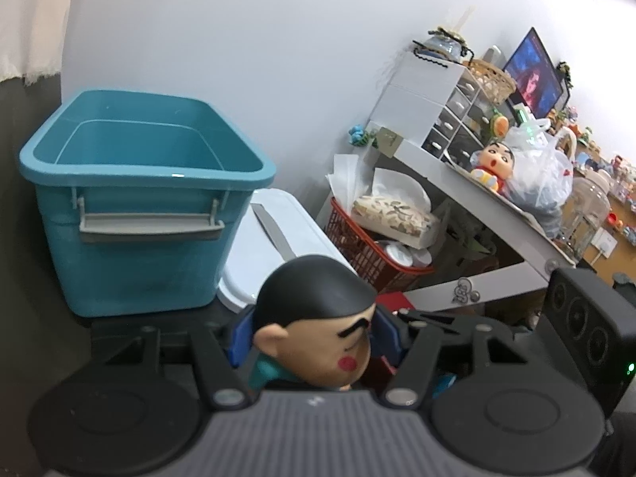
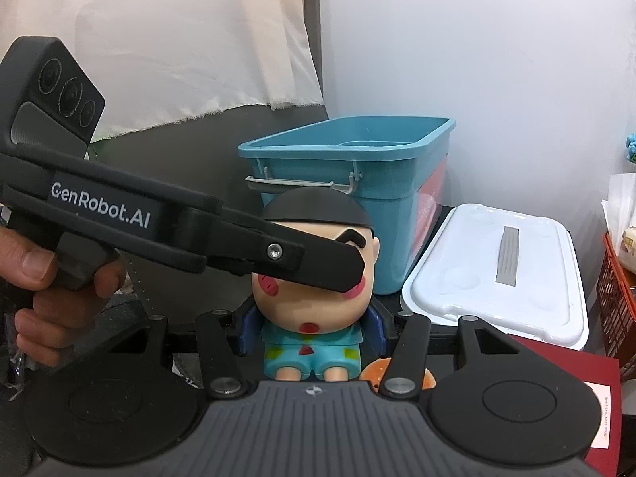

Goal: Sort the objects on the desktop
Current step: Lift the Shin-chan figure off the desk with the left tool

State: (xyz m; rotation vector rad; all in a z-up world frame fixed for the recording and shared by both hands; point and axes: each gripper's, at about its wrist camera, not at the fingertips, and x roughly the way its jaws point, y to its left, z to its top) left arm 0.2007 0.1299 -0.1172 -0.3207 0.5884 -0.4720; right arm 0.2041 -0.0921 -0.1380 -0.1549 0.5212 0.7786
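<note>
Figurine — a boy doll with black hair and a teal outfit — sits upright between the blue pads of the right gripper, which clamp its body from both sides. Left gripper reaches in from nine o'clock, held by a hand, its fingers closed on the doll's head; its own camera shows that head pinched between its pads. At twelve o'clock behind the doll stands a teal bin, open on top. A white lid lies at two o'clock beside the bin — a red basket further right.
</note>
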